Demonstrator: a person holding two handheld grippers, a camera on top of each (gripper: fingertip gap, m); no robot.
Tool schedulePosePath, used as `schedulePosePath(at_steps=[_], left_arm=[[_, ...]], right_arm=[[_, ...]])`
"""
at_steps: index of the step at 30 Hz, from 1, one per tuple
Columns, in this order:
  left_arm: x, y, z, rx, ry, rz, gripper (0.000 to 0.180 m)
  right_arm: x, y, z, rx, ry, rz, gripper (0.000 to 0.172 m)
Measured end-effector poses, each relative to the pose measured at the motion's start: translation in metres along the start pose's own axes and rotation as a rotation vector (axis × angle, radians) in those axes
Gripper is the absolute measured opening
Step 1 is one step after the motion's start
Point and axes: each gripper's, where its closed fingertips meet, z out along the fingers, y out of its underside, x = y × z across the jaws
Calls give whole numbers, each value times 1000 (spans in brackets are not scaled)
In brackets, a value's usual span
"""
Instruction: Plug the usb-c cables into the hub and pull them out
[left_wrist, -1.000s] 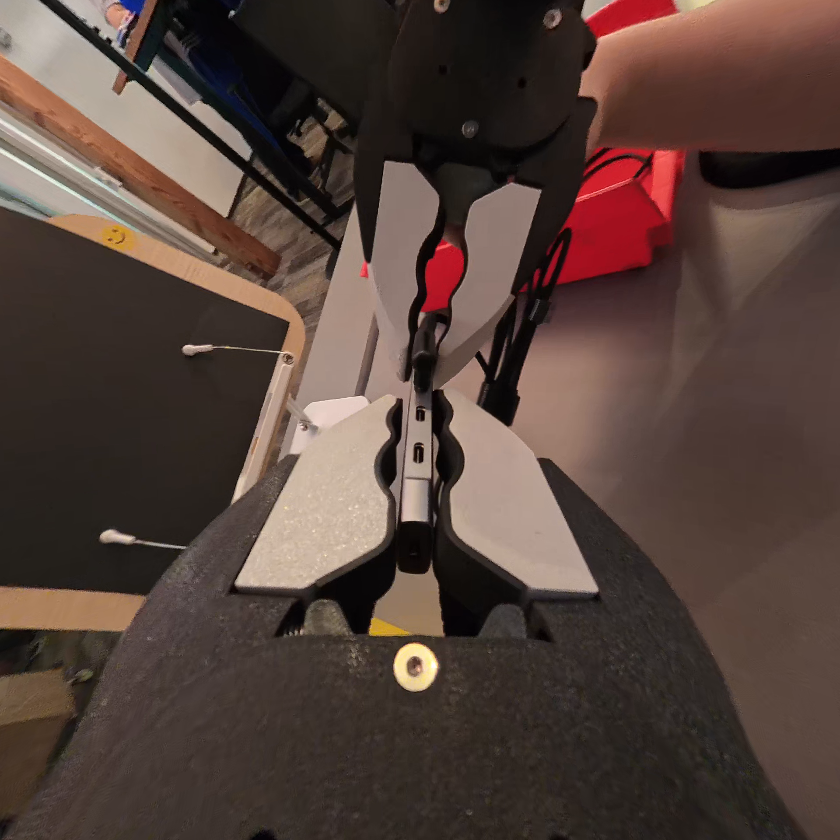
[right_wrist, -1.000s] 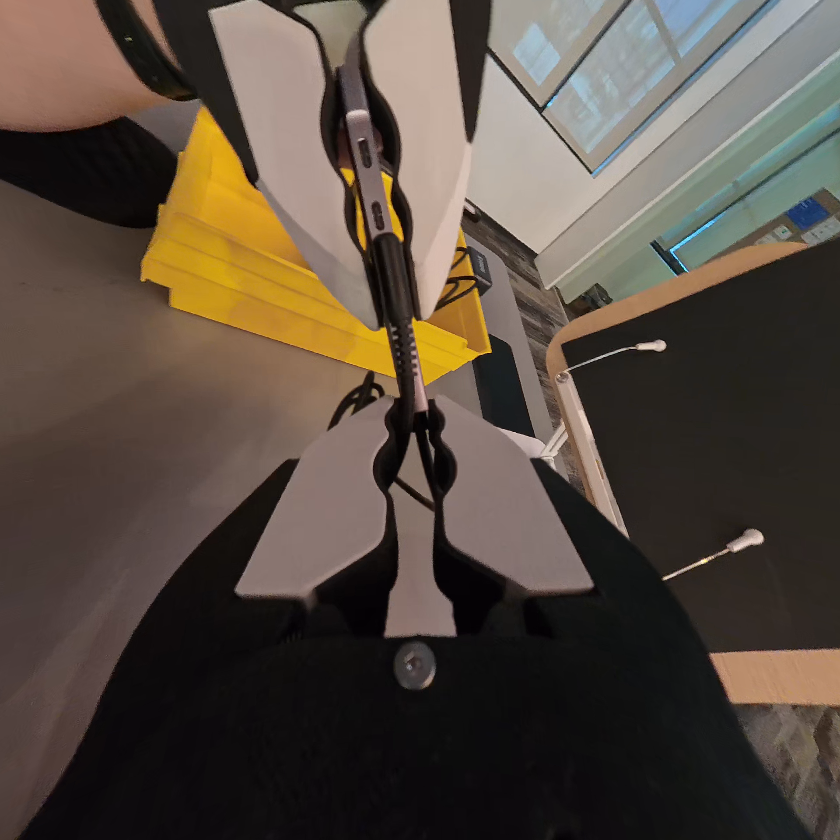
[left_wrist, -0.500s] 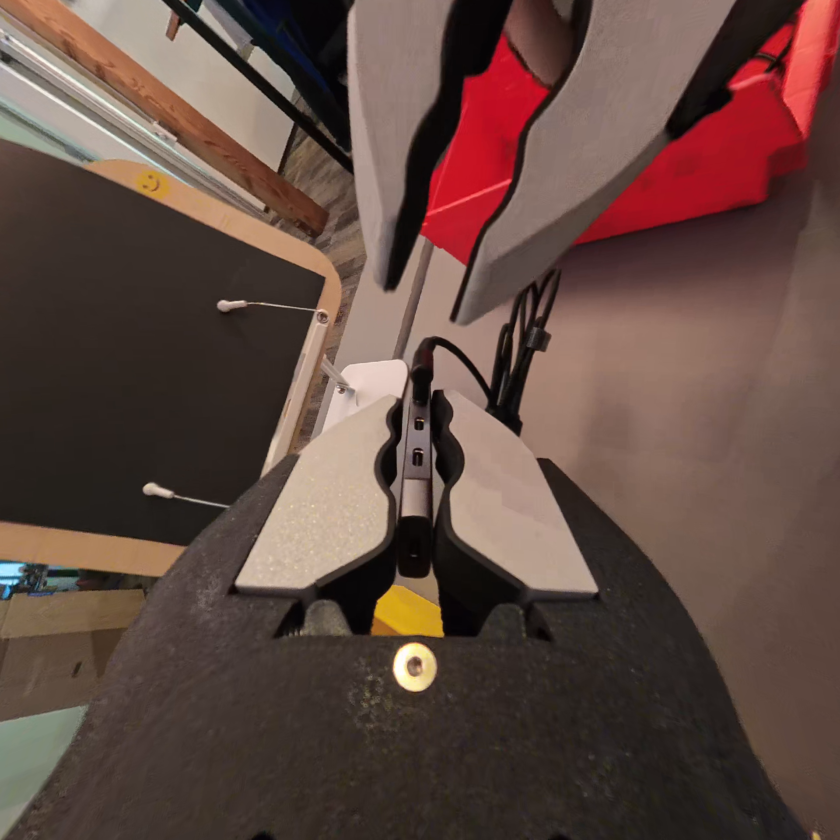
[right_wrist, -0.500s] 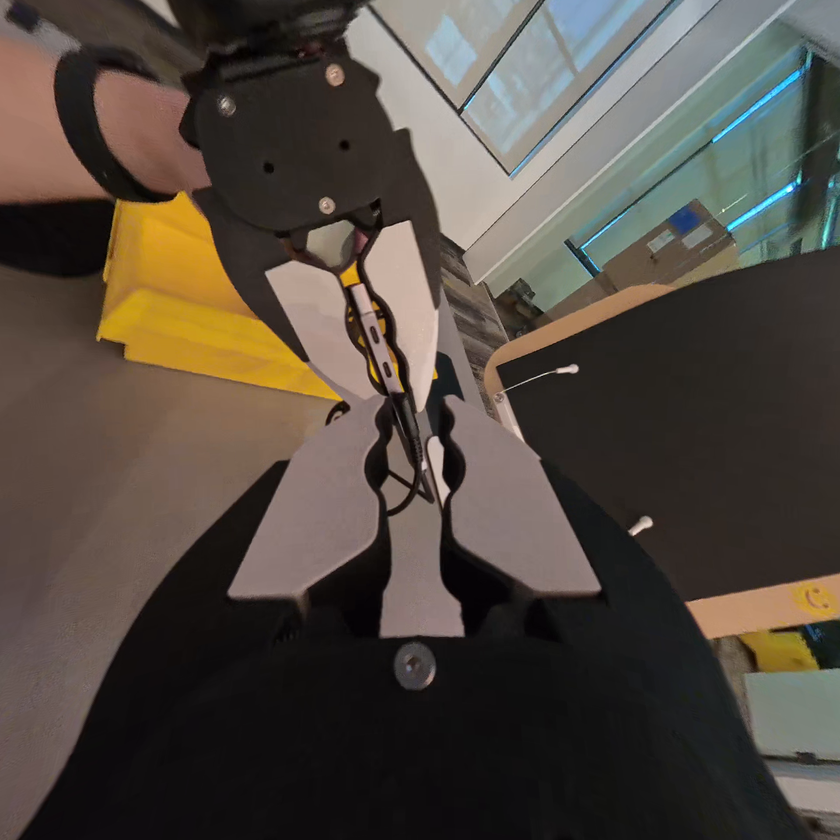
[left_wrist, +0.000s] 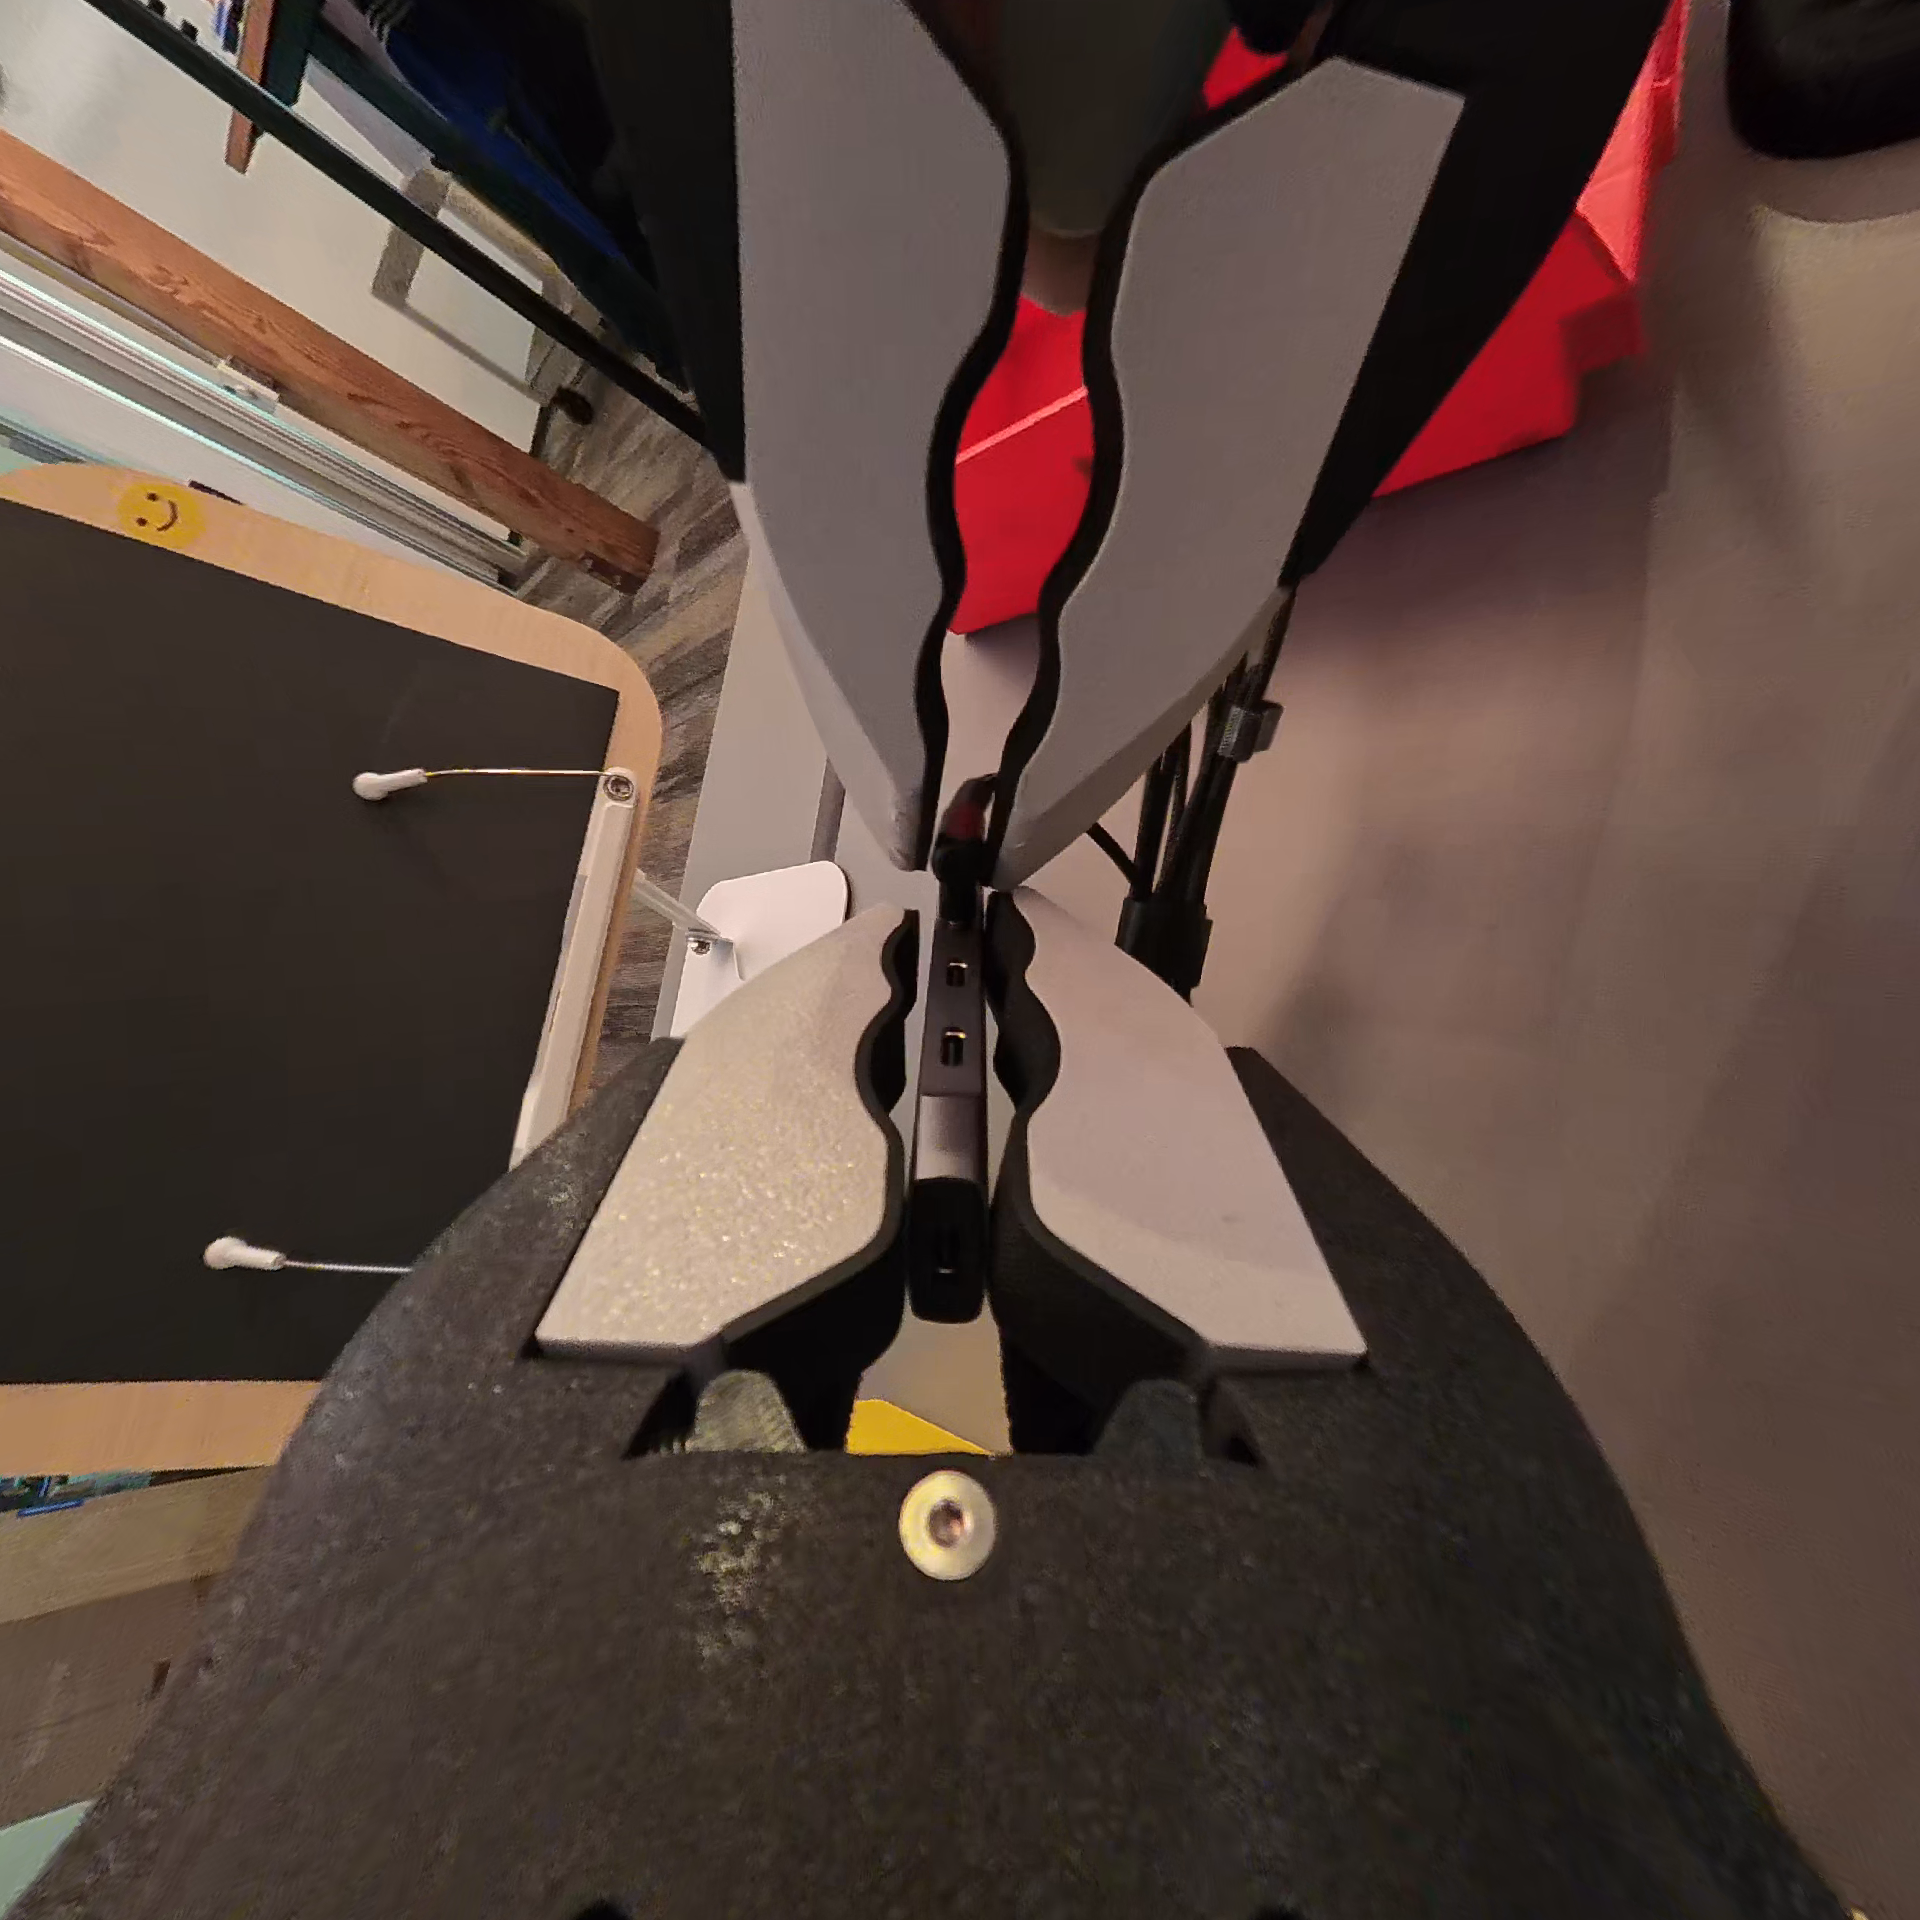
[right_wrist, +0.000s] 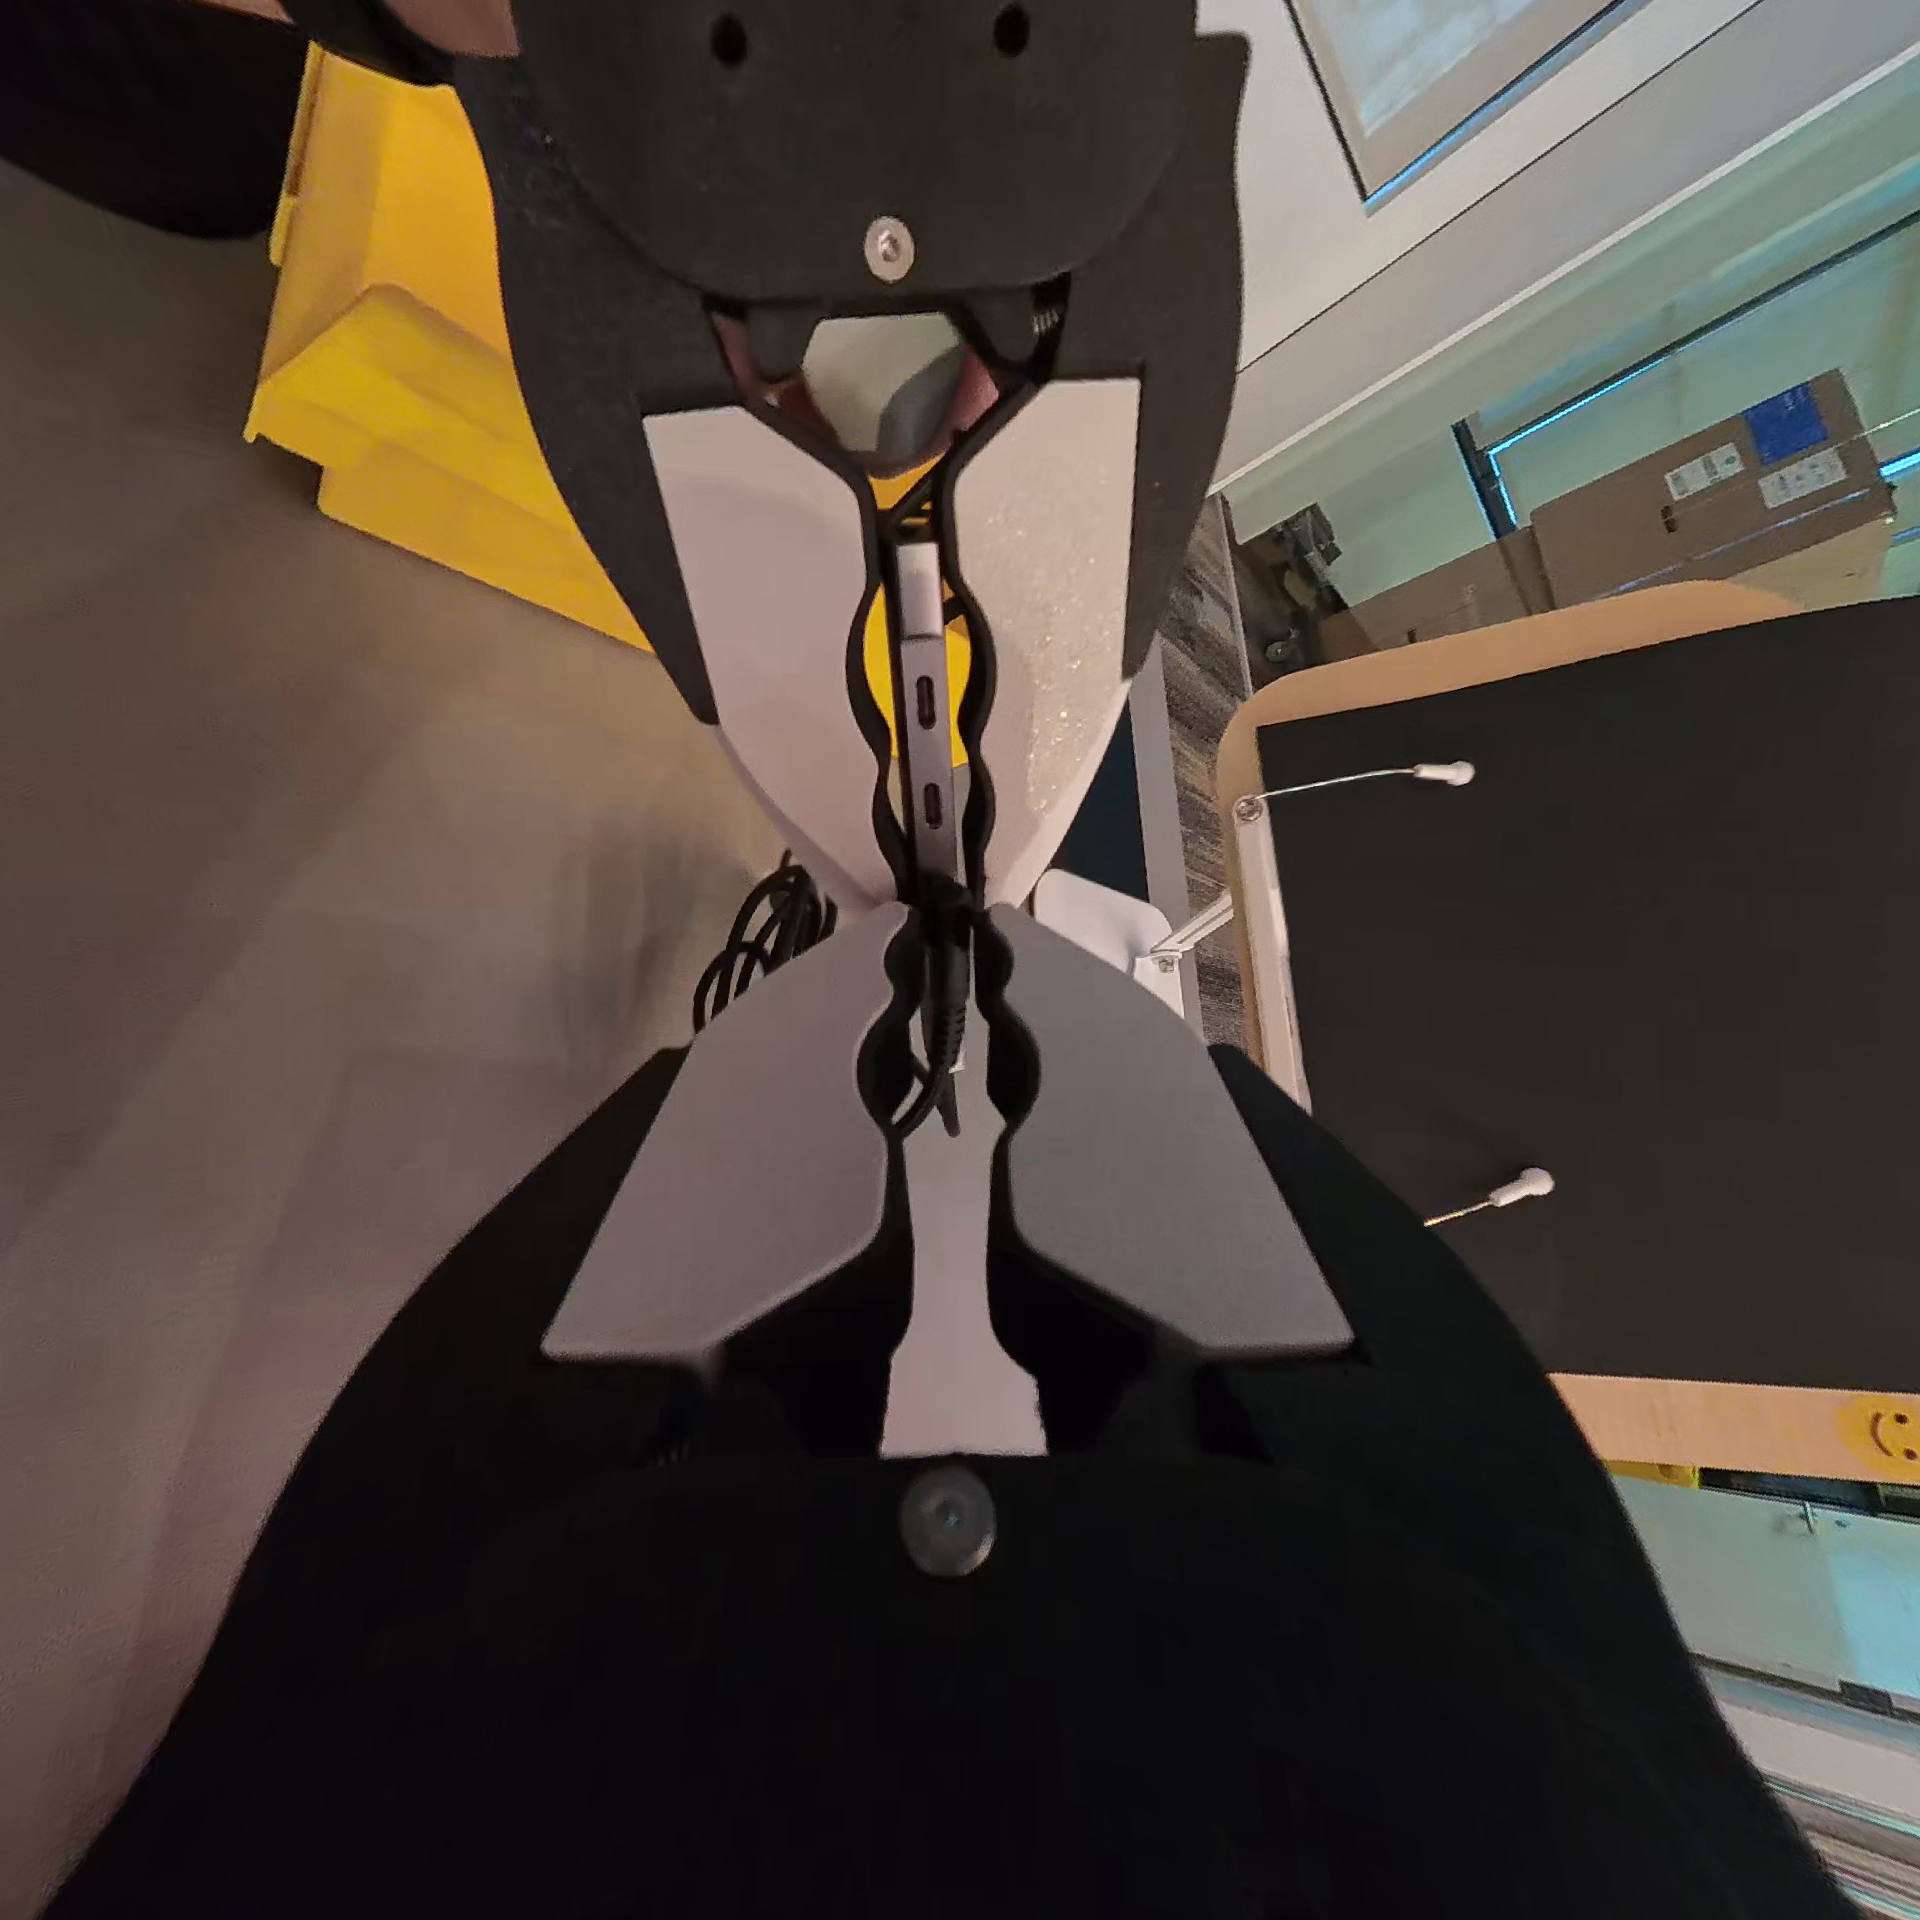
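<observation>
Now the left hand-held gripper clamps the hub steady — the right hand-held gripper pinches the plugged-in cable plug, likely to pull.

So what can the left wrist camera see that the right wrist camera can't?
Only the left wrist view shows the red bin and a wooden beam. Only the right wrist view shows the yellow bin and stacked cardboard boxes. Both show the grey hub in the left gripper, the black cable plug in the right gripper, and the black board.
</observation>
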Motion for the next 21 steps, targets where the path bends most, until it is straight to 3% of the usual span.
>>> schedulePosePath(at_steps=[8,13,19,21], left_arm=[[11,-3,1,-6,32,55,12],[6,2,5,-70,-13,77,13],[-10,21,5,-156,-98,114,13],[-4,10,4,-53,-63,115,12]], right_arm=[[-11,2,-3,4,-65,-24,9],[-9,8,-2,-58,-40,-78,9],[-2,-4,-15,-13,9,-125,9],[-4,-6,-19,-18,1,-127,9]])
